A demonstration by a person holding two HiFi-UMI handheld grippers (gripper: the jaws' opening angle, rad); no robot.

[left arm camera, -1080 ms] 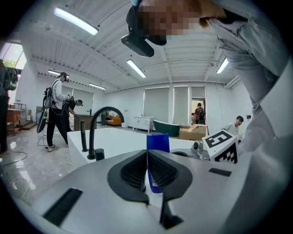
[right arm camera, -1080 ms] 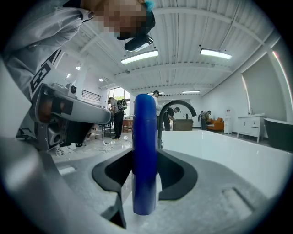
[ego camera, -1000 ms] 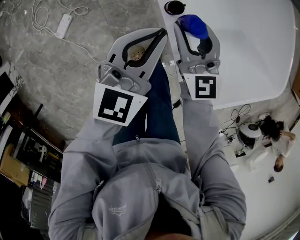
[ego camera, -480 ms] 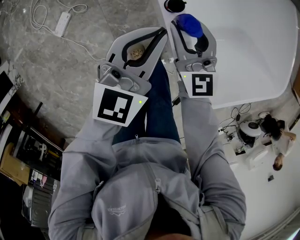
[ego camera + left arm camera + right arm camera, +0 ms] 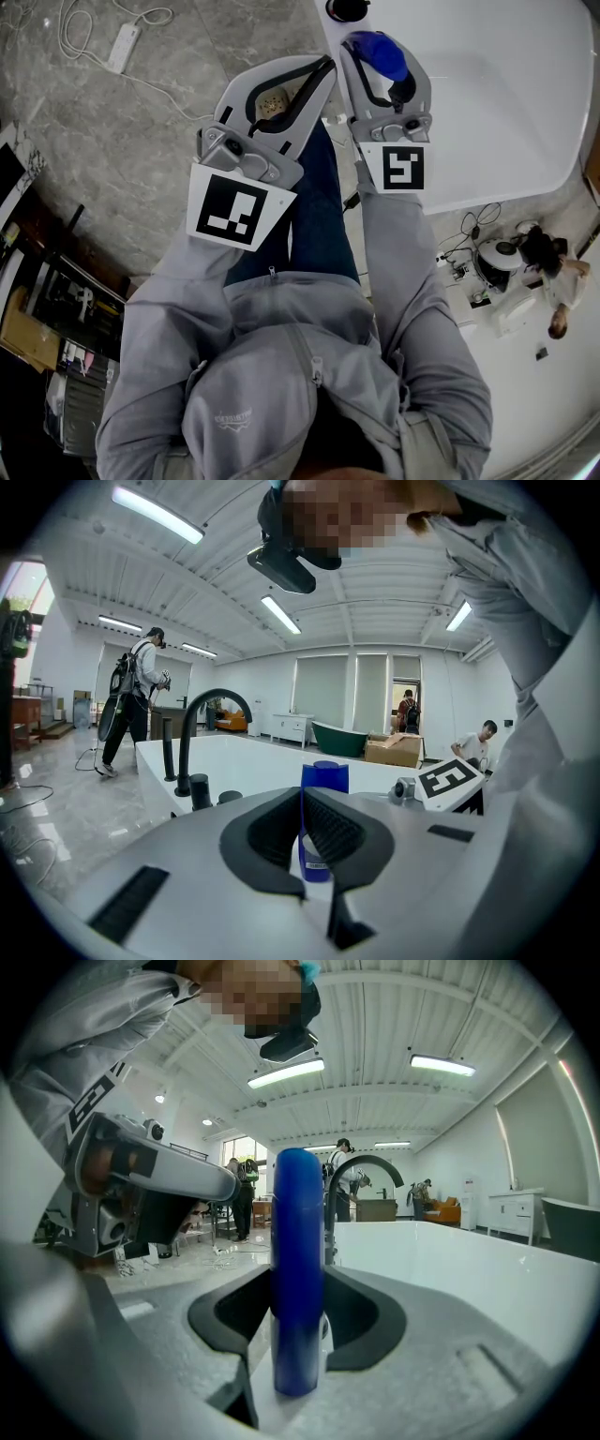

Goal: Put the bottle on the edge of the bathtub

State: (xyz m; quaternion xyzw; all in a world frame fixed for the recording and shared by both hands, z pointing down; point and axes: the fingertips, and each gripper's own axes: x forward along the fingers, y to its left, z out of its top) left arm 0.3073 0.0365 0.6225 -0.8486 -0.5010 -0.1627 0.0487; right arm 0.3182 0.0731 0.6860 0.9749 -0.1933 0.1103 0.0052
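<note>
Your right gripper (image 5: 380, 58) pinches the upright blue plastic bottle (image 5: 297, 1269) at the white bathtub (image 5: 506, 173) rim, top centre of the head view. Your left gripper (image 5: 323, 67) has its jaws pressed together, empty.

Bottle (image 5: 298, 1279) glossy blue plastic; bathtub (image 5: 506, 94) smooth glossy white; floor (image 5: 122, 159) polished grey stone.

Place: I read this as a large open hall, showroom-like.
Fittings: white bathtub (image 5: 506, 112) with black faucet (image 5: 185, 747); a green tub (image 5: 339, 739) farther back.
Ceiling: long strip lights (image 5: 157, 515).
Floor: grey marble (image 5: 112, 150), power strip (image 5: 126, 51) lying loose.
</note>
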